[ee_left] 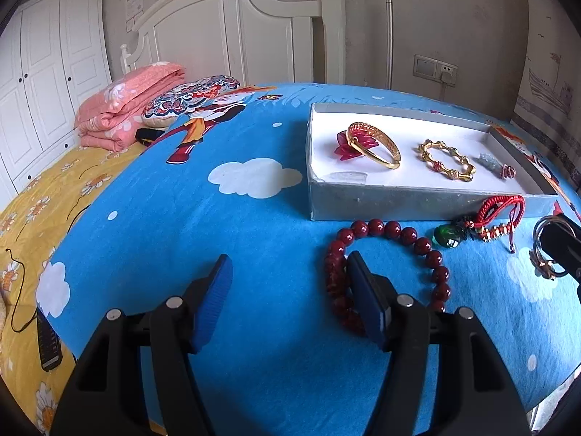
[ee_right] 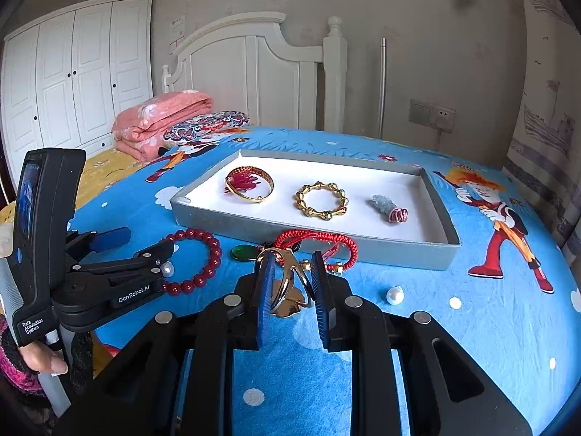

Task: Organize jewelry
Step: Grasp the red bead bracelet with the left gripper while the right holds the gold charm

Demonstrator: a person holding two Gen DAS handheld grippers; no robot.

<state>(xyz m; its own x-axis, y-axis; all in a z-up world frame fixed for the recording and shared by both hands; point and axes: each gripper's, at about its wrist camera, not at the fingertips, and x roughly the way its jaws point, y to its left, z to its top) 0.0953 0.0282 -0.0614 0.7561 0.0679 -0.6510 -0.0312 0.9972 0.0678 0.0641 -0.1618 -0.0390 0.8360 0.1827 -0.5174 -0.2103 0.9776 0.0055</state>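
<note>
Left tool [ee_left: 288, 299] half-wide, straddling the bead bracelet's [ee_left: 390, 265] left arc on the bed [ee_left: 254, 239], tray [ee_left: 417, 201] beyond; right tool [ee_right: 290, 283] clamps a gold bangle [ee_right: 290, 283].

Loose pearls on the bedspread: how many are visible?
2. One pearl sits inside the red bead bracelet, beside the left tool; another pearl lies right of the right tool. Others may be hidden.
</note>
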